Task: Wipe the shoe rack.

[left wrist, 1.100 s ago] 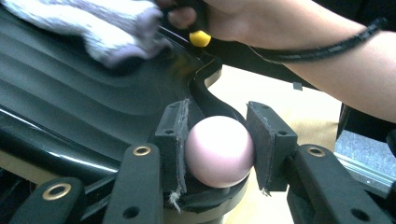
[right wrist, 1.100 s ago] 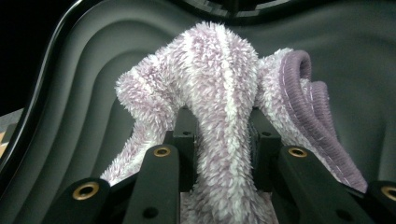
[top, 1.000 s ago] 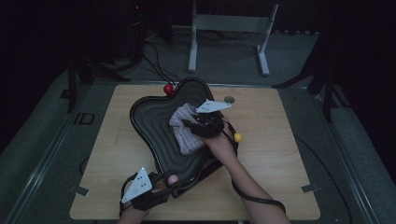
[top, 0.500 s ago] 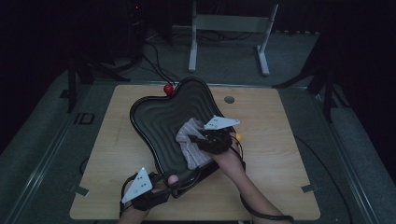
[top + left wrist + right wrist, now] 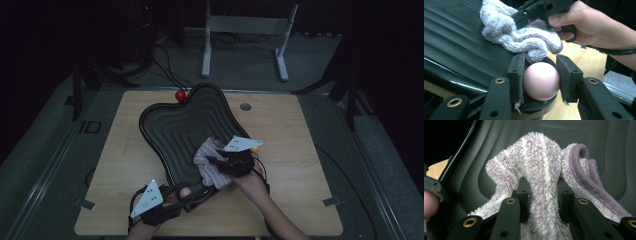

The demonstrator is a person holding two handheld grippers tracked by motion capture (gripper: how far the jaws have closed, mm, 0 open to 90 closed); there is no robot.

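Note:
A black ribbed tray (image 5: 175,130) lies slanted on the wooden table (image 5: 305,165). At its near end my left gripper (image 5: 187,192) is shut on a pink ball (image 5: 185,191); in the left gripper view both pads (image 5: 517,75) press the pink ball (image 5: 541,81) against the tray's rim (image 5: 454,75). My right gripper (image 5: 212,161) is shut on a fluffy lilac cloth (image 5: 207,165) that lies on the tray's near right part. In the right gripper view a fold of the cloth (image 5: 541,177) stands pinched between the jaws of the right gripper (image 5: 542,188). The cloth (image 5: 524,37) bunches just behind the pink ball.
A red ball (image 5: 180,95) sits at the tray's far edge. A small yellow thing (image 5: 256,148) lies right of the right gripper. A grey disc (image 5: 245,106) is set in the tabletop. A white metal stand (image 5: 245,25) is on the floor beyond the table.
The right gripper has dragged the cloth from the tray's right side toward its near end, closer to the pink ball. The left gripper has stayed still.

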